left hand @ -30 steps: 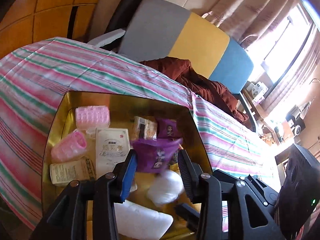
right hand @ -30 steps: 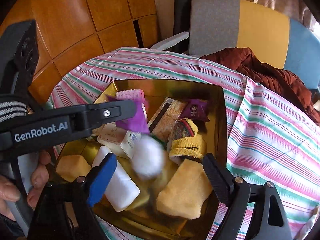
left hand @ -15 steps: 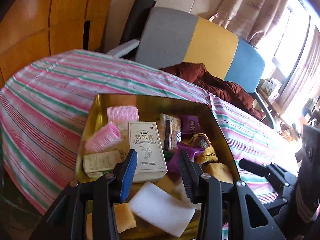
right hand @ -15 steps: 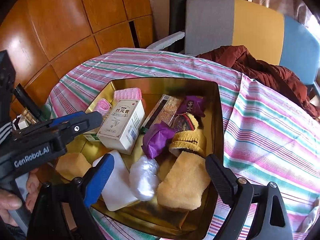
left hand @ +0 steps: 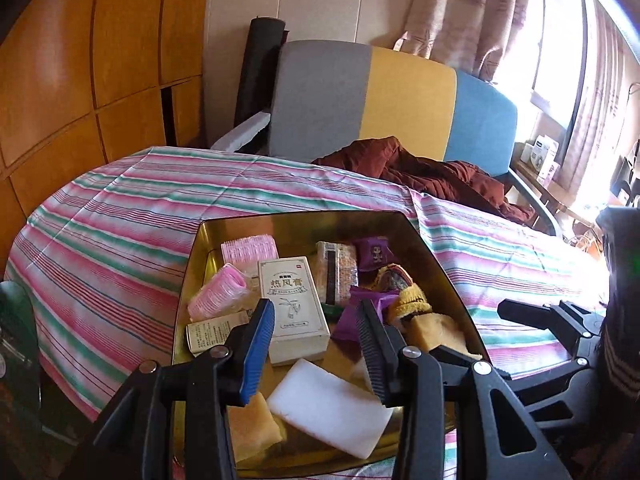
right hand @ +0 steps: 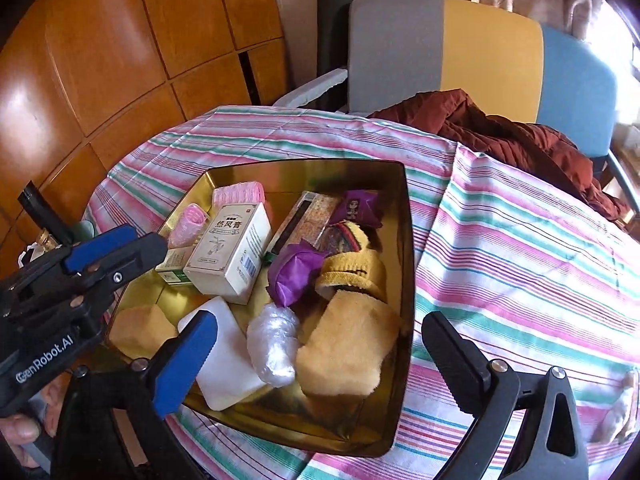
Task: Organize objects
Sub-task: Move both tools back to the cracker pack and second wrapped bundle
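Both grippers have pulled back from the tray (right hand: 404, 240) since a second ago. The left gripper (left hand: 316, 344) gapes narrowly, empty; the right gripper (right hand: 316, 344) is spread wide, empty. Near to far in the tray: one white pad (right hand: 224, 364), one plastic wad (right hand: 274, 346), one box (right hand: 232, 252) (long axis pointing away), two pink rollers (right hand: 188, 226).

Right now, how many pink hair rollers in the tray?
2. One roller lies at the tray's far left corner; the other roller sits just nearer, against the left wall beside the white box. More could hide under the pile.
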`<action>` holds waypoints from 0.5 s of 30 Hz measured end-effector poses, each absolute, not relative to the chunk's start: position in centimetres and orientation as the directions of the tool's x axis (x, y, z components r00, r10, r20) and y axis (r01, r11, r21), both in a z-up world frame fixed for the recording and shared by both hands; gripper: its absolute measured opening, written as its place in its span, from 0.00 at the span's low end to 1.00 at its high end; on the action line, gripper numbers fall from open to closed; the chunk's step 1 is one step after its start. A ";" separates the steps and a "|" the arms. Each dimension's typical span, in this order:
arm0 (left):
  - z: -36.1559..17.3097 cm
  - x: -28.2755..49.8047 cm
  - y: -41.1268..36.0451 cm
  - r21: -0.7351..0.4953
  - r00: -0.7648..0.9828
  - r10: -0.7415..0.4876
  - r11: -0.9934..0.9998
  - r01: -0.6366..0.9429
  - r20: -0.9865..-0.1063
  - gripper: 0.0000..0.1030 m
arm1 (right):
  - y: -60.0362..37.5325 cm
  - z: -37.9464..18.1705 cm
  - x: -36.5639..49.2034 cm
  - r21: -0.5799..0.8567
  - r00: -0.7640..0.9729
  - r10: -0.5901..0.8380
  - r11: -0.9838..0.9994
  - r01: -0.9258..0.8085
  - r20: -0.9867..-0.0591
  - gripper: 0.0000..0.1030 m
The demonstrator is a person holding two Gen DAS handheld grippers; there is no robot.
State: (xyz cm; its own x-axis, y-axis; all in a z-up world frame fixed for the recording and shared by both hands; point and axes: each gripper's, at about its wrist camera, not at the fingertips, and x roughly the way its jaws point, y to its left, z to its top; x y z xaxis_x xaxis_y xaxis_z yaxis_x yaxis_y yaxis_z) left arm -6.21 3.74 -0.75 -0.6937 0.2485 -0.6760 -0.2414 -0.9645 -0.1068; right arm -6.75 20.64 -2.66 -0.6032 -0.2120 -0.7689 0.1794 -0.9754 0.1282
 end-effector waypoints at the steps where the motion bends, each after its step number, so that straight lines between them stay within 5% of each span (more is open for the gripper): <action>1: -0.7 -6.1 3.9 -0.105 -0.693 0.250 -0.964 -0.246 -0.676 0.41 | 20.8 -2.6 -6.6 0.127 -0.607 -0.209 -0.976 0.175 -0.767 1.00; 15: 0.0 -4.3 6.7 -0.055 -0.695 0.279 -0.944 -0.326 -0.663 0.41 | 27.0 -1.9 -4.4 0.130 -0.639 -0.118 -0.991 0.027 -0.760 1.00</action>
State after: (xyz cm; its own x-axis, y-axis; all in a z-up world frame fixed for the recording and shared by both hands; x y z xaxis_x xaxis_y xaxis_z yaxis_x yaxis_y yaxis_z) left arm -4.27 6.67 -0.03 -0.6946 0.2789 -0.6631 -0.3263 -0.9436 -0.0550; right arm -4.38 26.99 -1.91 -0.6393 -0.1176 -0.7599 0.0273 -0.9911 0.1305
